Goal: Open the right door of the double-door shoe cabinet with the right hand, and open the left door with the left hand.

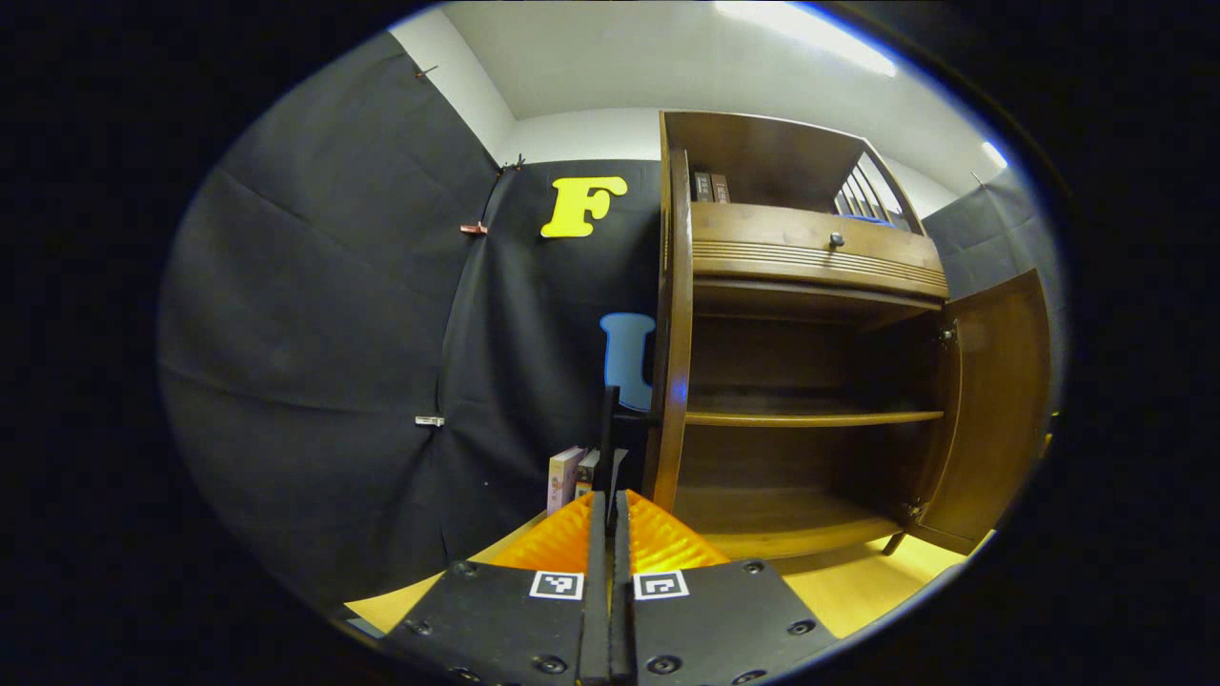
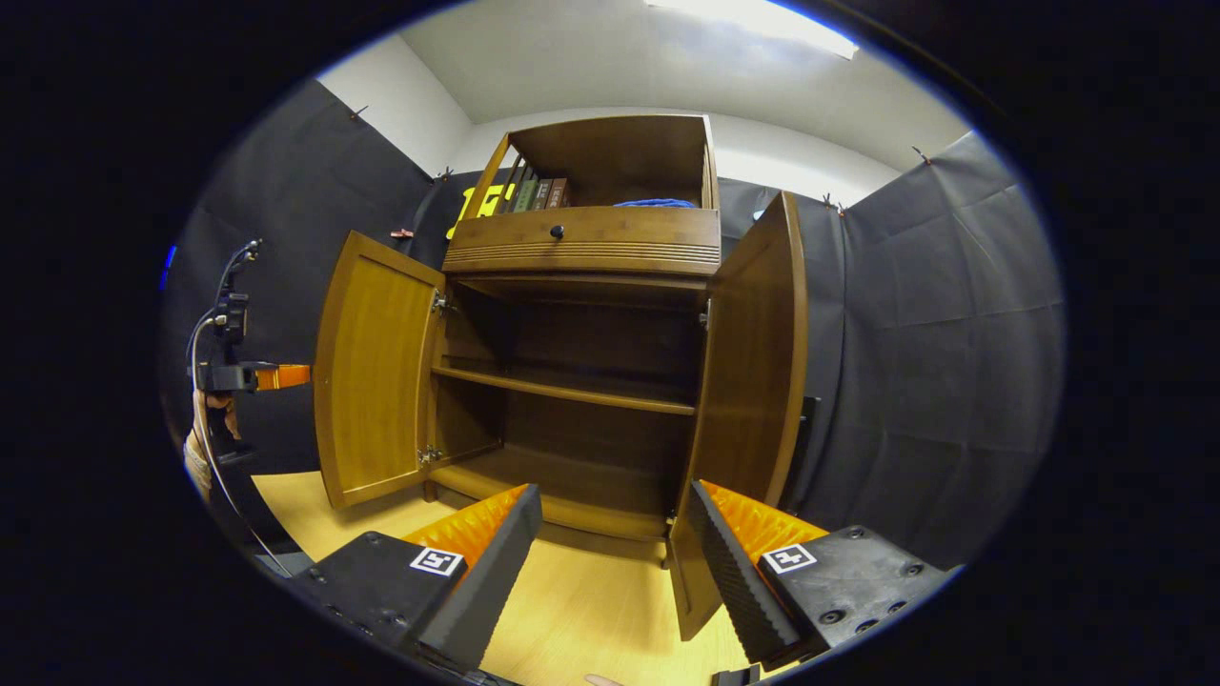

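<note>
The shoe cabinet (image 2: 581, 381) stands against the far booth wall with both doors swung wide: the left door (image 2: 376, 381) angled out to the left, the right door (image 2: 753, 381) swung toward the near right, so the bare shelf (image 2: 572, 389) inside is in plain sight. By the look of it, the task is about done.

The right gripper (image 2: 610, 562) hangs back in front of the cabinet, jaws spread and holding nothing, probably just let go. The left gripper (image 1: 610, 534) sits left of the cabinet, jaws pressed together, nothing between them.

Books (image 2: 538, 194) line the top compartment above a drawer knob (image 2: 557, 231); their spines are too small to read.
</note>
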`<state>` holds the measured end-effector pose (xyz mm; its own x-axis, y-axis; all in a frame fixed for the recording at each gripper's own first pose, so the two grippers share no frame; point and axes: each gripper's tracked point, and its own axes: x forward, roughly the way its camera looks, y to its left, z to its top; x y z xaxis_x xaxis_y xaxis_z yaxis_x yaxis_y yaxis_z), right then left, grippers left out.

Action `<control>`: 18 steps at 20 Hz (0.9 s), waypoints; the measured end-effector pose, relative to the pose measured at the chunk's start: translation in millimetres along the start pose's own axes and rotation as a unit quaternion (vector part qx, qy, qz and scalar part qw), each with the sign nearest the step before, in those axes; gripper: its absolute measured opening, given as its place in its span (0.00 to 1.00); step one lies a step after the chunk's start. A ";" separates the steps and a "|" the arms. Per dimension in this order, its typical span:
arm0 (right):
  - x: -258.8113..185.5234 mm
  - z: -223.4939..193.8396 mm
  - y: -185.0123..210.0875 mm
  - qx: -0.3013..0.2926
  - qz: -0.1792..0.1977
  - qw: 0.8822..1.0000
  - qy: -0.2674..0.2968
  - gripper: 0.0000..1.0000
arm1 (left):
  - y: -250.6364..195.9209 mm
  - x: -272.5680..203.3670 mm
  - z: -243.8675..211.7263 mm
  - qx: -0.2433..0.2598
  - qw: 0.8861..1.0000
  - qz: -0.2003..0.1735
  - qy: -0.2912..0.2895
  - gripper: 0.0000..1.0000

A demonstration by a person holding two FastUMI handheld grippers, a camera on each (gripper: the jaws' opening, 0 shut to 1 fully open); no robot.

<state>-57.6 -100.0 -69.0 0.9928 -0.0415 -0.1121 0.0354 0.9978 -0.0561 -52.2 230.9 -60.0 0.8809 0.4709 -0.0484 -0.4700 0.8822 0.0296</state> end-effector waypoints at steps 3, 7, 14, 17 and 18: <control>6.7 1.1 6.6 0.003 0.007 1.000 0.003 0.98 | -23.1 -19.8 17.7 -0.013 0.999 -0.031 0.008 0.06; 10.8 7.3 15.8 0.019 0.011 1.000 0.010 0.98 | -72.5 -25.4 31.1 -0.024 0.996 -0.085 0.027 0.05; 10.7 37.1 30.2 -0.002 0.004 1.000 -0.021 0.96 | -129.6 -28.1 41.6 0.017 0.992 -0.125 0.003 0.84; 11.0 43.5 37.8 0.006 0.009 1.000 -0.024 0.98 | -131.9 -30.9 50.6 0.064 0.994 -0.093 -0.011 0.91; 11.2 46.9 38.3 0.011 0.009 1.000 -0.027 0.98 | -138.0 -33.7 53.8 0.074 0.993 -0.090 -0.022 0.91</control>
<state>-39.8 -59.8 -25.9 0.9980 -0.0217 -0.0599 0.0197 0.9993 -0.0332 -14.0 93.1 -8.8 0.9529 0.3023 -0.0229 -0.2942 0.9403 0.1712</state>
